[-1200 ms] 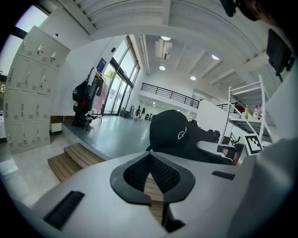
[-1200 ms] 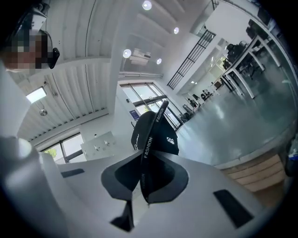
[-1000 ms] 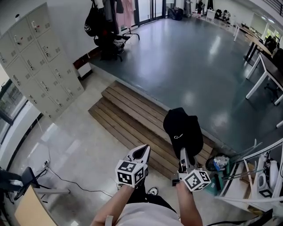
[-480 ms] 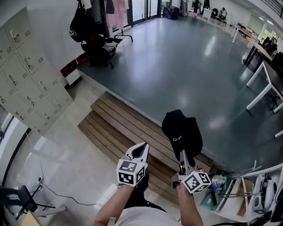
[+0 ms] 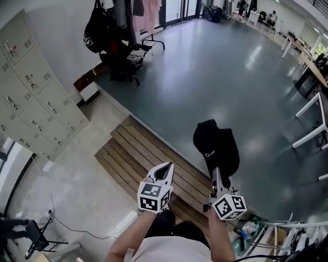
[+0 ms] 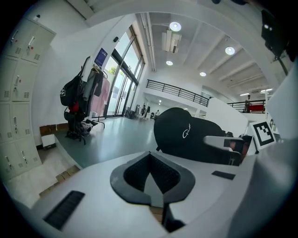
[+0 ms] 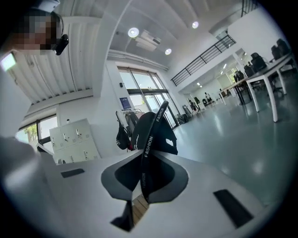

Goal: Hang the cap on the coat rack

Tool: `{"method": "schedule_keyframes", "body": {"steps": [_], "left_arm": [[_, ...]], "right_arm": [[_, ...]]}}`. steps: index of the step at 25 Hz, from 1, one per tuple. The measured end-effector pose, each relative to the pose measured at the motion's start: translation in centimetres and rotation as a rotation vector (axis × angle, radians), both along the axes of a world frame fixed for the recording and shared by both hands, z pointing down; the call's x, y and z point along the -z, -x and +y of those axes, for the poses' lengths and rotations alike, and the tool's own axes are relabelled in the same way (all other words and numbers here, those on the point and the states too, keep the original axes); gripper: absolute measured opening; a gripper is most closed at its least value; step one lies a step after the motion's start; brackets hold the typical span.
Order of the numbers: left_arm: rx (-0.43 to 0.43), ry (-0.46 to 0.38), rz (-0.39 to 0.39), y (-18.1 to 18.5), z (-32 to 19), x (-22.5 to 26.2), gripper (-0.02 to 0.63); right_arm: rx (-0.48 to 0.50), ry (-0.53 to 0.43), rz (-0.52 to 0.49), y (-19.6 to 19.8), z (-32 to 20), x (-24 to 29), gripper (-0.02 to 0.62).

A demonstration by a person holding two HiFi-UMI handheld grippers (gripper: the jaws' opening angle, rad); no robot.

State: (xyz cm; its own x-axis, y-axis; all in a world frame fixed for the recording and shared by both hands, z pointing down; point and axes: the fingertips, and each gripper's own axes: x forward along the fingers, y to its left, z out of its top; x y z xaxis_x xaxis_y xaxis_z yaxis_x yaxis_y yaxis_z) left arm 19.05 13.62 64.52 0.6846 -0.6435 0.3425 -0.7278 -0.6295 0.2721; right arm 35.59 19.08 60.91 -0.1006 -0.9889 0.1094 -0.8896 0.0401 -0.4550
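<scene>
Right claw (image 5: 217, 173) grips cap (image 5: 215, 146); wooden steps (image 5: 132, 153) below, grey floor (image 5: 215, 66) beyond.

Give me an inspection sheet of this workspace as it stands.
Surface: tile floor, with wooden steps leading up to a grey raised floor.
Job's things: black cap carried in the air by its strap; coat rack far off by the wall, loaded with clothes.
Clutter: black bag hanging on the rack, chair under it, lockers at left.
Grippers: right gripper shut on the cap's strap; left gripper shut, nothing between its jaws.
Cables: black cable lying on the tiles.
Surroundings: white desks at right, glass doors beside the rack.
</scene>
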Motion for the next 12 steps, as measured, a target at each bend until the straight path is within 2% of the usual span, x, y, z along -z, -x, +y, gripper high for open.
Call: {"method": "schedule_keyframes", "body": {"steps": [6, 12], "left_arm": [[0.013, -0.037, 0.015, 0.1, -5.3, 4.2, 0.003], [0.021, -0.075, 0.015, -0.7, -10.3, 6.4, 0.003]], "right_arm": [[0.025, -0.045, -0.036, 0.3, -5.8, 3.8, 0.018], [0.038, -0.068, -0.013, 0.0, -11.0, 5.5, 0.018]]}}
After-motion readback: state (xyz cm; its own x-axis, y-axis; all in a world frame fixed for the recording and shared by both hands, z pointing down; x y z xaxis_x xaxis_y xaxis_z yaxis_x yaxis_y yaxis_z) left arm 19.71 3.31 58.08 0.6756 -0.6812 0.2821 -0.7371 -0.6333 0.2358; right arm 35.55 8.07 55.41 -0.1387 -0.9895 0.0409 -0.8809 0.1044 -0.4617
